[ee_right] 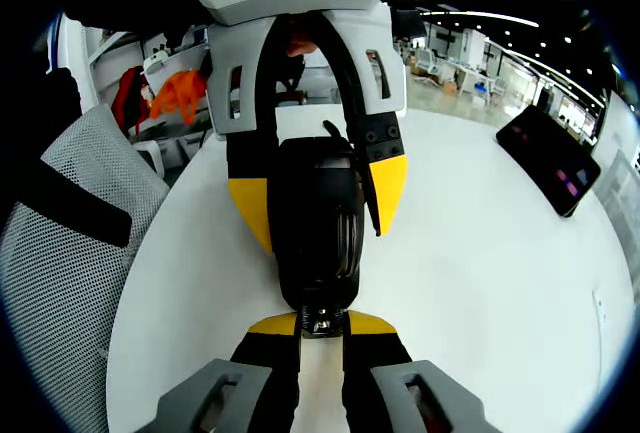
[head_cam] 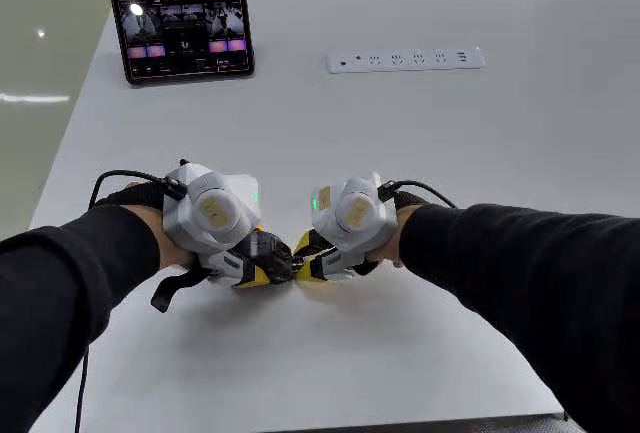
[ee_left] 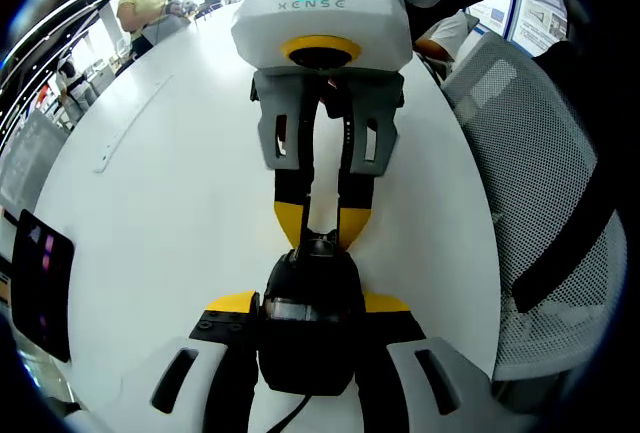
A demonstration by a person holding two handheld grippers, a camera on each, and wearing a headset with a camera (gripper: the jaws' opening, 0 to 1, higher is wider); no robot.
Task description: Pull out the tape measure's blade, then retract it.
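Black sleeves hold two claws tip to tip over a white table. Left claw clamps the black tape measure between its jaws. Right claw, facing it, pinches the blade end right at the case.

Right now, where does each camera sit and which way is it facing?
Head view: on the headset, looking down at the table; sleeves, left tool, right tool show.
Left gripper view: on left tool, facing the right tool; own jaws grip the tape measure.
Right gripper view: on right tool, facing the left; own jaws pinch the blade tip.
Shared: the tape measure, seen from opposite ends.
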